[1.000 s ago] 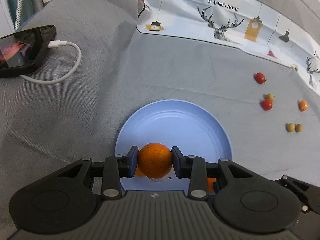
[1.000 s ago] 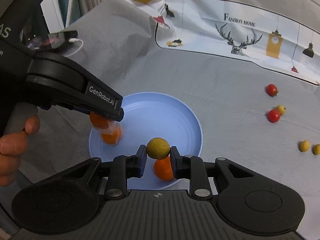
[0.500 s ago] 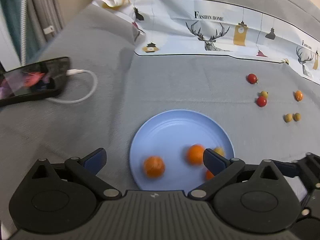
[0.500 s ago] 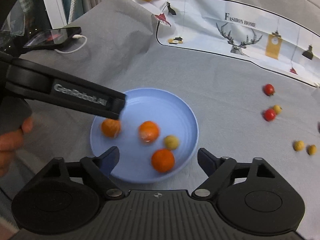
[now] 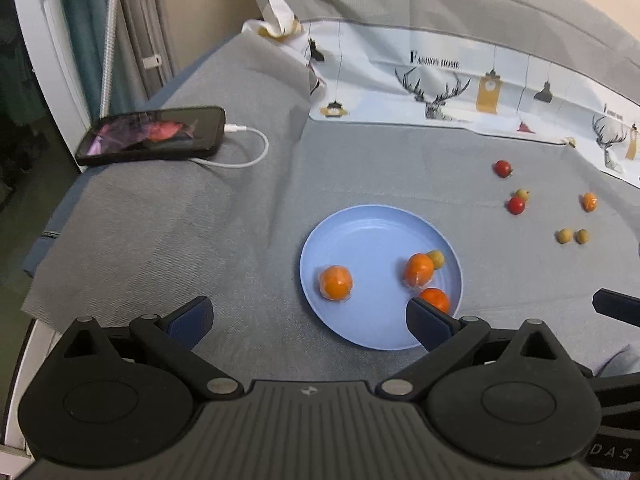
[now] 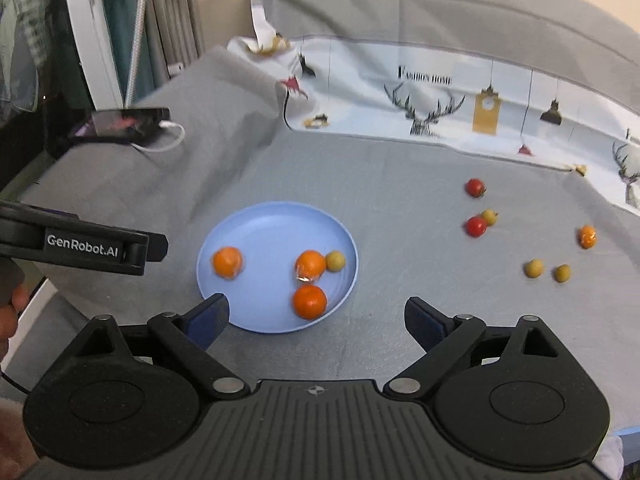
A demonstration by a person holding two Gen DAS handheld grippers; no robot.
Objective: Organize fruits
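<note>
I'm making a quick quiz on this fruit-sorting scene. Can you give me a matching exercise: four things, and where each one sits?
Things:
1. yellow-green fruit
2. phone
3. two red fruits
4. deer-print cloth

Places:
A. far left, plugged into a white cable
B. on the blue plate, touching an orange fruit
C. along the far edge of the grey cover
D. on the grey cover, right of the plate

Pairs: 1-B, 2-A, 3-D, 4-C
</note>
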